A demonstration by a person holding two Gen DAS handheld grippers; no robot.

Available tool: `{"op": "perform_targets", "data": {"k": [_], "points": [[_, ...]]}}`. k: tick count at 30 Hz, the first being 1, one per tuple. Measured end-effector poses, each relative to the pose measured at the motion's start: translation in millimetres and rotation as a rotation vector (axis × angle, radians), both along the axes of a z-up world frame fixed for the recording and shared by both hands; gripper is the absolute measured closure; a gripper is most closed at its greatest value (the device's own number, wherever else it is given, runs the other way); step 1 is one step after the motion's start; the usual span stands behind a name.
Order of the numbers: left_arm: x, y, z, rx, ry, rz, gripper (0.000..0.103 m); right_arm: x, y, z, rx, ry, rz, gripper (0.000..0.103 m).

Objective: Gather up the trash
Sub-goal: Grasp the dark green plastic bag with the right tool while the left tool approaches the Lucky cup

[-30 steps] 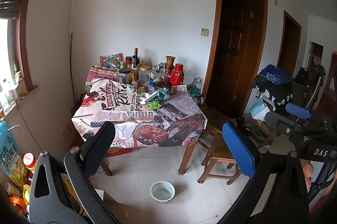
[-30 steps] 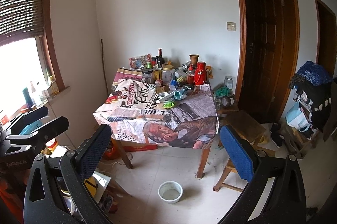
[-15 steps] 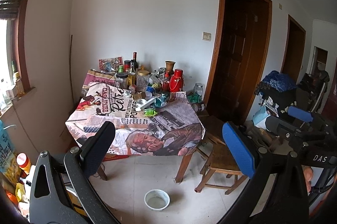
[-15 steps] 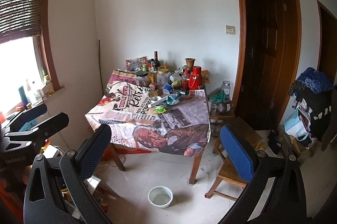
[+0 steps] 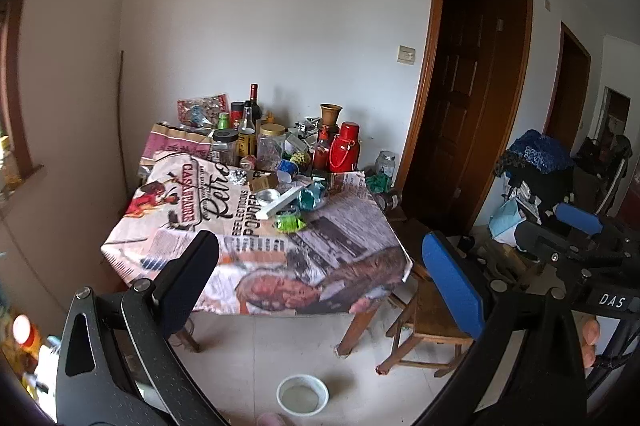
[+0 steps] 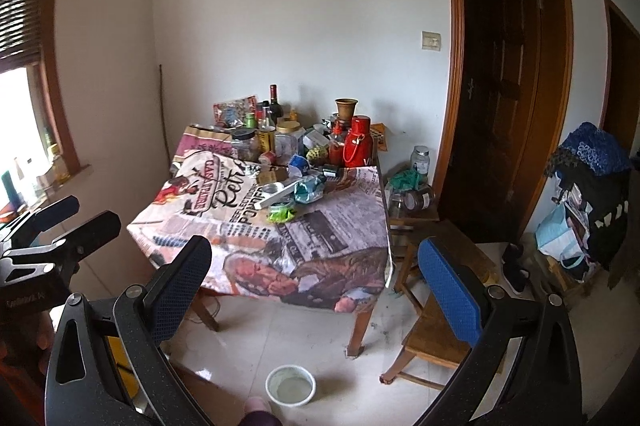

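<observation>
Both tools are up in the air, well back from the worktop (image 5: 248, 266), which has a cloth with big pictures and words hanging over its sides. The left hand-held gripper (image 5: 320, 266) has its two fingers spread wide, one black and one blue, and nothing is between them. The right hand-held gripper (image 6: 316, 270) is spread wide too and holds nothing. In the left view the right tool shows at the right edge, and in the right view the left tool shows at the left edge. The trash sits in a small heap near the middle of the worktop: a green crumpled wrapper (image 5: 290, 222) lies closest to the cameras, a shiny blue-green wrapper (image 5: 314, 197) is just behind it, and a long white box (image 5: 280, 206) lies tilted beside them. A small round tin (image 5: 268, 194) sits next to the white box. At the far end, by the wall, stand many bottles and jars packed close, with a red flask (image 5: 345, 147) on the right side and a dark wine bottle (image 5: 253, 105) further back. On the floor in front of the worktop is a white bowl (image 5: 303, 394). A wooden stool (image 5: 428, 322) stands to the right of the worktop, and a dark brown door (image 5: 468, 93) is behind it.
</observation>
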State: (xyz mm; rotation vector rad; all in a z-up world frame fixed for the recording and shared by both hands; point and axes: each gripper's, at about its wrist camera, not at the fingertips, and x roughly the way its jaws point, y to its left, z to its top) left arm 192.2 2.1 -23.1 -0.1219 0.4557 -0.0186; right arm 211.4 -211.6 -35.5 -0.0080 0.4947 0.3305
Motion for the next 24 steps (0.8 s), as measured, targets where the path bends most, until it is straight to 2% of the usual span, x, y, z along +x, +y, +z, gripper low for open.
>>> {"op": "perform_targets", "data": {"k": [5, 9, 13, 19, 24], "points": [[71, 37, -1, 0.003, 0.022, -0.016, 0.001, 53, 30, -2, 0.01, 0.039, -0.027, 0.0], [131, 66, -4, 0.01, 0.062, -0.064, 0.001, 97, 54, -4, 0.012, 0.071, -0.06, 0.0], [175, 86, -11, 0.02, 0.069, -0.084, 0.001, 135, 73, -8, 0.02, 0.099, -0.098, 0.0], [242, 100, -34, 0.039, 0.128, -0.099, 0.001, 191, 91, -23, 0.021, 0.162, -0.117, 0.0], [287, 101, -55, 0.012, 0.178, -0.111, 0.002, 232, 101, -40, 0.003, 0.212, -0.119, 0.0]]}}
